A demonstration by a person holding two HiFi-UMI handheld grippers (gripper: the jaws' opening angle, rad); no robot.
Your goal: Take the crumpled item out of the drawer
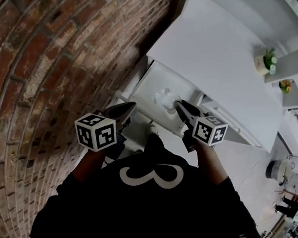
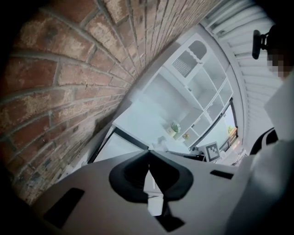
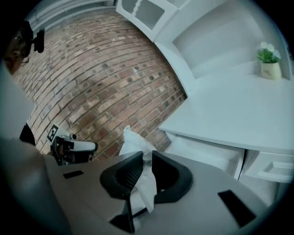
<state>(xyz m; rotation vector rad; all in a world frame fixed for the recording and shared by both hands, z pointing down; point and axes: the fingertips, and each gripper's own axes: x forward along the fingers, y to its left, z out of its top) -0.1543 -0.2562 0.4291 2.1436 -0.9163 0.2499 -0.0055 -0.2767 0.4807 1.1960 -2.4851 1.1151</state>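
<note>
The crumpled item is a wad of white paper (image 1: 165, 98). My right gripper (image 1: 181, 107) is shut on it over the open white drawer (image 1: 150, 85). In the right gripper view the paper (image 3: 136, 146) sticks up between the black pads of the right gripper (image 3: 146, 157) and hangs down behind them, with the drawer (image 3: 206, 153) off to the right. My left gripper (image 1: 130, 108) hangs at the drawer's near left edge. In its own view the left gripper (image 2: 148, 155) is shut with nothing in it.
A brick wall (image 1: 52, 61) runs along the left of the white cabinet top (image 1: 212, 54). A small potted plant (image 1: 265, 61) stands on that top at the far right, with white shelves (image 2: 202, 92) beyond. More closed drawer fronts (image 3: 271, 165) lie to the right.
</note>
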